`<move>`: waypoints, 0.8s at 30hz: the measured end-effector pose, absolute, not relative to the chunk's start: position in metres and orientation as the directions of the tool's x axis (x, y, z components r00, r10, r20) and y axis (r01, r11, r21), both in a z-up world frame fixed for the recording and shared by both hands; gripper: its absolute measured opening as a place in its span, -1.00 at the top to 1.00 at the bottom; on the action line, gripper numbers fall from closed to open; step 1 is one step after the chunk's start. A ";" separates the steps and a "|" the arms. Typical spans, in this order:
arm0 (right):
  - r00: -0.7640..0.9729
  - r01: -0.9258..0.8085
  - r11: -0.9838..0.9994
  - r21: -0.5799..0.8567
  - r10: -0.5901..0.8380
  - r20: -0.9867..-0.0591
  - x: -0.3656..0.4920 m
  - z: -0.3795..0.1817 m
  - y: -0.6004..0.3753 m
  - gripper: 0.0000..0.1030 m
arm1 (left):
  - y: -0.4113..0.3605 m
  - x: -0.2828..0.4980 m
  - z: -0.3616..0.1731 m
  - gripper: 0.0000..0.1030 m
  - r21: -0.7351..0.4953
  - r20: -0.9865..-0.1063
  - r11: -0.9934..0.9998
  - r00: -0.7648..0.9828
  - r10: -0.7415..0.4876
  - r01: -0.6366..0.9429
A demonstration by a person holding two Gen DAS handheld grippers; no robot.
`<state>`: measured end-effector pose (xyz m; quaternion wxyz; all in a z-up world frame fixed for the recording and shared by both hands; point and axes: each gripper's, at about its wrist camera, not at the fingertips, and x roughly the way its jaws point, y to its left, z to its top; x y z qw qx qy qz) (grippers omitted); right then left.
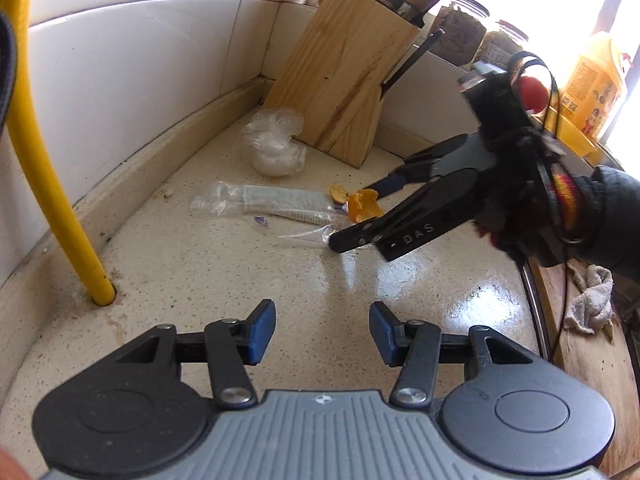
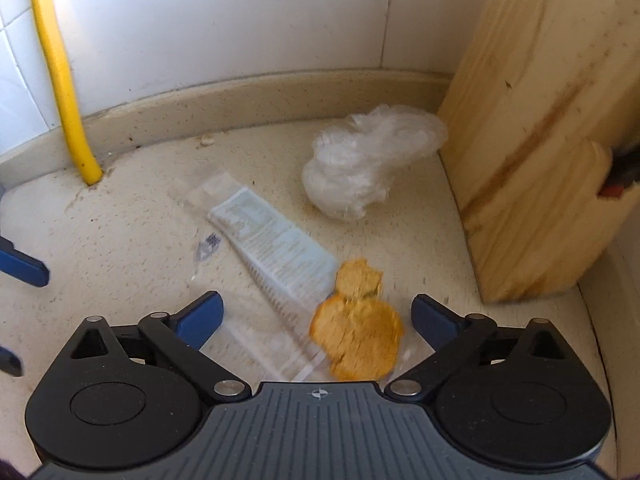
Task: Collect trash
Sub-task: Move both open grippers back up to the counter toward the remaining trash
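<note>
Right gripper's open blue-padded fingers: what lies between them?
In the right wrist view, the orange peel pieces on the clear plastic wrapper lie between the right gripper fingers, untouched.

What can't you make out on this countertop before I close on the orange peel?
- Orange peel: blurred in the right wrist view; contact with the right hand-held gripper unclear.
- Clear wrapper: print too small and blurred in both views.
- Knife block: top cut off by the right wrist view's edge.
- Jars: contents washed out by window glare, left wrist view.
</note>
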<state>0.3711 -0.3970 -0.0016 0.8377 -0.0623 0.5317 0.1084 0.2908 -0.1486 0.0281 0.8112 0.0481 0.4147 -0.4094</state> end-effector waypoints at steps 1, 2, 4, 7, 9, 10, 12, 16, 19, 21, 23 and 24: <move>0.399 -0.251 0.968 0.009 0.112 -0.910 0.369 -0.002 -0.395 -0.95 | -0.147 0.290 0.029 0.09 -0.261 -0.710 0.662 0.325 -0.625 0.702; 0.385 -0.251 0.968 0.011 0.111 -0.916 0.366 0.000 -0.394 -0.92 | -0.145 0.290 0.029 0.08 -0.264 -0.707 0.664 0.328 -0.626 0.700; 0.378 -0.242 0.970 0.008 0.101 -0.920 0.363 0.002 -0.391 -0.81 | -0.143 0.290 0.028 0.08 -0.273 -0.706 0.667 0.327 -0.628 0.693; 0.376 -0.239 0.971 -0.002 0.090 -0.922 0.357 0.011 -0.385 -0.20 | -0.142 0.290 0.026 0.08 -0.278 -0.708 0.670 0.325 -0.627 0.688; 0.339 -0.239 0.971 0.025 0.108 -0.935 0.354 0.015 -0.382 -0.12 | -0.141 0.290 0.026 0.08 -0.276 -0.707 0.670 0.326 -0.627 0.690; 0.331 -0.240 0.971 0.023 0.104 -0.938 0.352 0.016 -0.382 -0.13 | -0.140 0.290 0.026 0.08 -0.276 -0.707 0.671 0.327 -0.627 0.689; 0.347 -0.247 0.969 -0.010 0.079 -0.935 0.349 0.016 -0.382 -0.44 | -0.140 0.291 0.026 0.08 -0.277 -0.710 0.674 0.327 -0.624 0.685; 0.396 -0.280 0.959 -0.036 0.081 -0.915 0.354 0.011 -0.386 -0.71 | -0.137 0.292 0.023 0.08 -0.273 -0.719 0.690 0.334 -0.609 0.670; 0.400 -0.304 0.953 -0.005 0.123 -0.908 0.367 0.001 -0.390 -0.86 | -0.137 0.295 0.021 0.08 -0.287 -0.723 0.695 0.327 -0.608 0.659; 0.399 -0.298 0.954 0.013 0.137 -0.906 0.372 -0.001 -0.392 -0.83 | -0.139 0.295 0.021 0.07 -0.298 -0.723 0.690 0.317 -0.615 0.660; 0.384 -0.284 0.959 0.012 0.125 -0.915 0.370 0.002 -0.388 -0.76 | -0.141 0.295 0.023 0.07 -0.303 -0.719 0.682 0.310 -0.622 0.665; 0.372 -0.269 0.963 0.010 0.114 -0.921 0.368 0.004 -0.386 -0.65 | -0.141 0.294 0.024 0.07 -0.300 -0.716 0.679 0.312 -0.625 0.670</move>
